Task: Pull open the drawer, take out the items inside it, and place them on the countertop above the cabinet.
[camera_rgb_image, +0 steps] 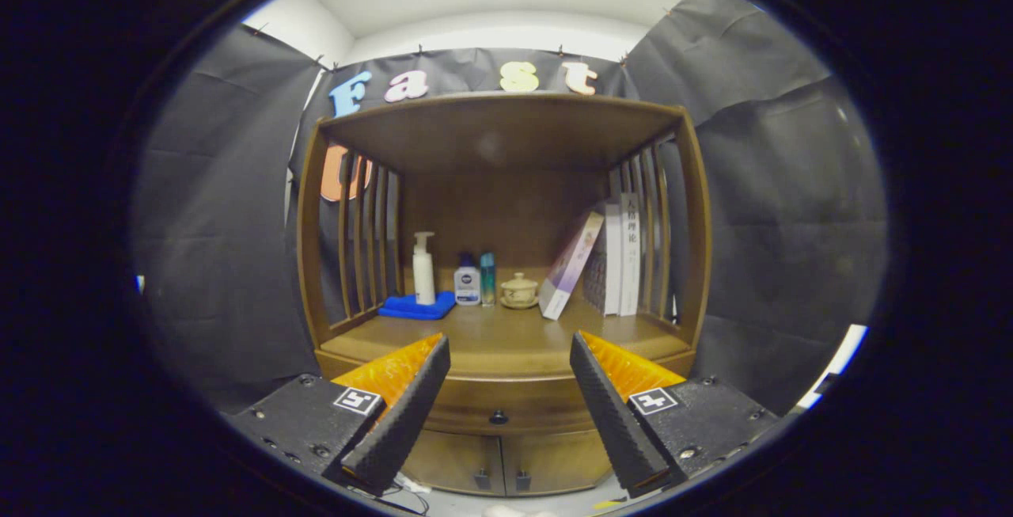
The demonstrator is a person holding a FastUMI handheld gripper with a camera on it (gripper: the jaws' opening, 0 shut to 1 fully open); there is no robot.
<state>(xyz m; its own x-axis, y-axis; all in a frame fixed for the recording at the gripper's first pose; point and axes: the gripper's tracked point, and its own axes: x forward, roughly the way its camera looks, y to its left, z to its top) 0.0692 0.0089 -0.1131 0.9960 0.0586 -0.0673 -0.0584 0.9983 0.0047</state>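
A wooden cabinet stands ahead of me. Its drawer (506, 410) is closed, with a small dark knob (498, 417) at its middle, just below the countertop (506, 339). My gripper (510, 359) is open, its two fingers spread wide apart with nothing between them. The knob lies between the fingers and well beyond them. The drawer's contents are hidden.
On the countertop stand a white pump bottle (423, 268) on a blue cloth (417, 307), two small bottles (475, 281), a lidded ceramic cup (519, 291) and leaning books (605, 260). A shelf roof (498, 125) covers it. Two lower doors (500, 463) sit under the drawer.
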